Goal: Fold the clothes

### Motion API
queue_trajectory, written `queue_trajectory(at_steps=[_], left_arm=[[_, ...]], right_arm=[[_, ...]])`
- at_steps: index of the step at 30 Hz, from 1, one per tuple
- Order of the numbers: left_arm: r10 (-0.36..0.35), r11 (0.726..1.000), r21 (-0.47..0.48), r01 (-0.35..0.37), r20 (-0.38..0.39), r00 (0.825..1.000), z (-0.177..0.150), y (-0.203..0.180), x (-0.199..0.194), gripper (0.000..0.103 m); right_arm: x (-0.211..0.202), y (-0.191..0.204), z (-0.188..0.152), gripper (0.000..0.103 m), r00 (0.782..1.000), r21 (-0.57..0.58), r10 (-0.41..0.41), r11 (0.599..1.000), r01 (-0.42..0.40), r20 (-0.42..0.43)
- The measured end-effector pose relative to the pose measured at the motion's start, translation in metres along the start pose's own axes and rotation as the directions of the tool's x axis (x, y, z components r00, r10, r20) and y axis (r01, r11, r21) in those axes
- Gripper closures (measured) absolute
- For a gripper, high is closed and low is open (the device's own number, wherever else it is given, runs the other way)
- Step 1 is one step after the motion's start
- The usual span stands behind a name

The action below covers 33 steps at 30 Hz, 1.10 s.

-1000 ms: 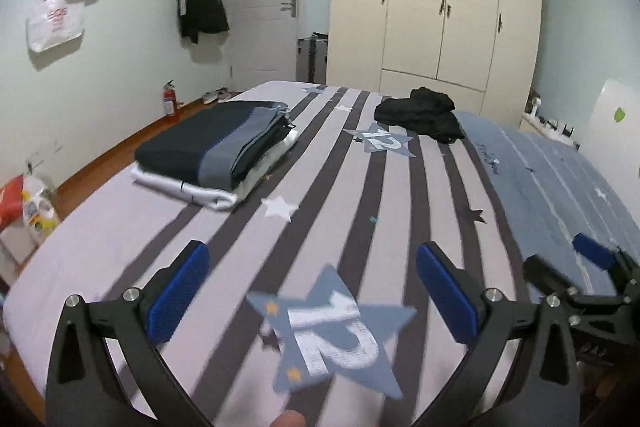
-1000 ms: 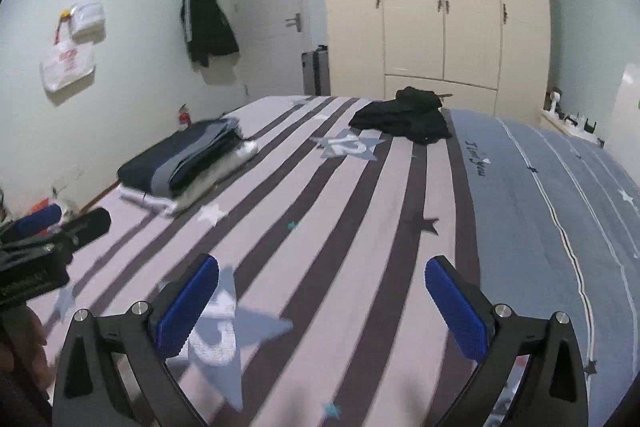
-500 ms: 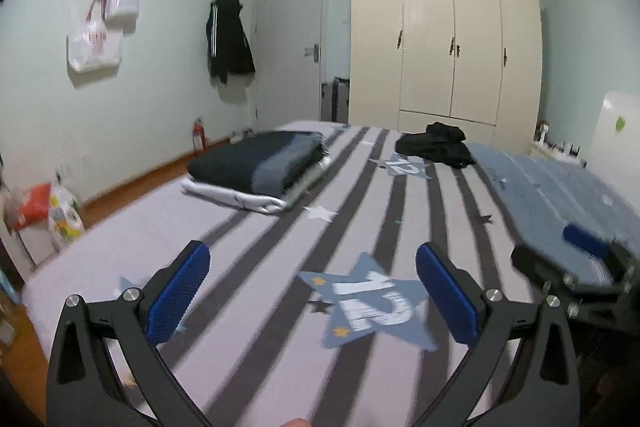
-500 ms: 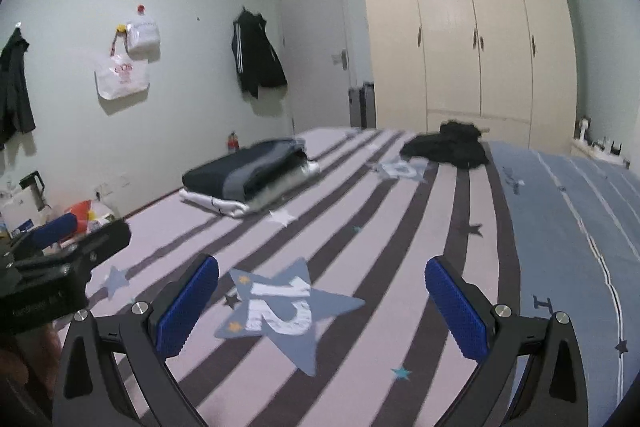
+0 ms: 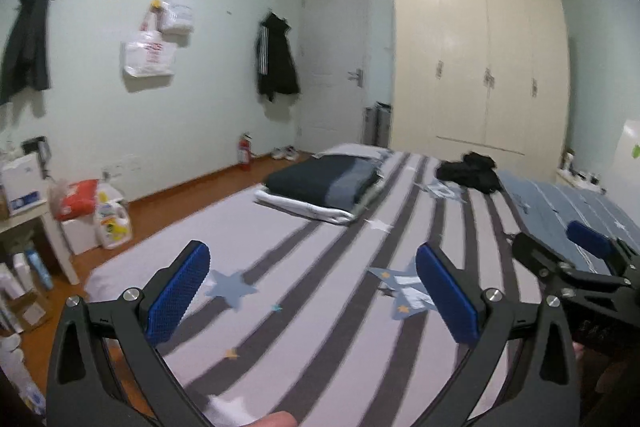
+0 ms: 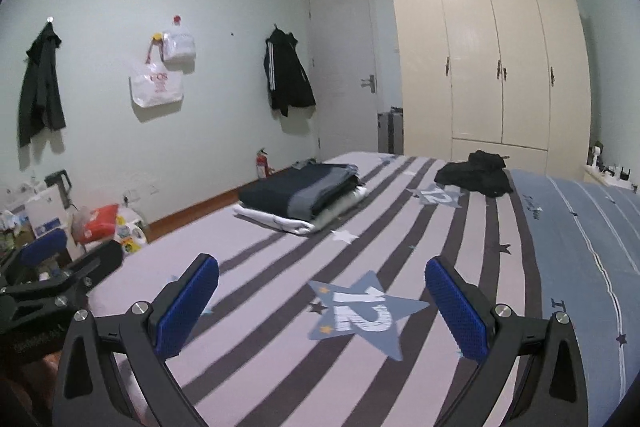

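While both tools have tilted up since a second ago, more wall and ceiling show.
Left tool (image 5: 308, 287) and right tool (image 6: 322, 303) gape, empty, above the striped bed (image 6: 280, 267); a folded stack (image 6: 300, 197) lies left, a black heap (image 6: 476, 173) before the wardrobe (image 6: 488, 55).

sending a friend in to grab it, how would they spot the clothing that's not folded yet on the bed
Start at the cream wardrobe and look down to the far end of the striped bed in front of it. The black heap lies there crumpled, just past a "12" star print. Unlike the folded stack nearer the left edge, it is rumpled and all black.
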<state>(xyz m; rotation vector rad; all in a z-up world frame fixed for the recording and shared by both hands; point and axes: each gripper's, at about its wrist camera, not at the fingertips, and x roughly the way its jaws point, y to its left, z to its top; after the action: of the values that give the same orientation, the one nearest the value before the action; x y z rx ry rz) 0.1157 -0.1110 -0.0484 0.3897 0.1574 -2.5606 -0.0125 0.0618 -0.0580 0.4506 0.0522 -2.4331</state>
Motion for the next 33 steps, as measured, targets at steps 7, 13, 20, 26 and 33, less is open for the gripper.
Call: queue_trajectory(at_steps=[7,13,20,26,33], left_arm=[[0.015,1.000,-0.002,-0.015,-0.031,0.999,-0.003,0.013,-0.017,0.001],[-0.019,1.000,0.010,0.020,-0.068,0.997,-0.002,0.004,-0.013,0.001],[-0.061,0.998,0.024,0.063,-0.079,0.995,0.001,-0.015,-0.005,0.001],[-0.091,0.994,0.049,0.095,-0.079,0.993,0.004,-0.031,0.003,0.001],[-0.109,0.993,0.039,0.113,-0.090,0.990,0.004,-0.041,0.012,0.001]], right_arm=[[-0.023,0.013,0.002,0.001,0.999,-0.024,0.032,0.999,-0.032,-0.006],[-0.028,0.004,0.005,0.001,1.000,-0.025,0.019,1.000,-0.020,-0.019],[-0.026,-0.015,0.005,0.001,0.999,-0.008,-0.028,1.000,0.028,-0.034],[-0.024,-0.029,0.003,0.001,0.998,-0.002,-0.053,0.999,0.053,-0.042],[-0.022,-0.040,0.002,0.001,0.996,0.000,-0.077,0.997,0.077,-0.047]])
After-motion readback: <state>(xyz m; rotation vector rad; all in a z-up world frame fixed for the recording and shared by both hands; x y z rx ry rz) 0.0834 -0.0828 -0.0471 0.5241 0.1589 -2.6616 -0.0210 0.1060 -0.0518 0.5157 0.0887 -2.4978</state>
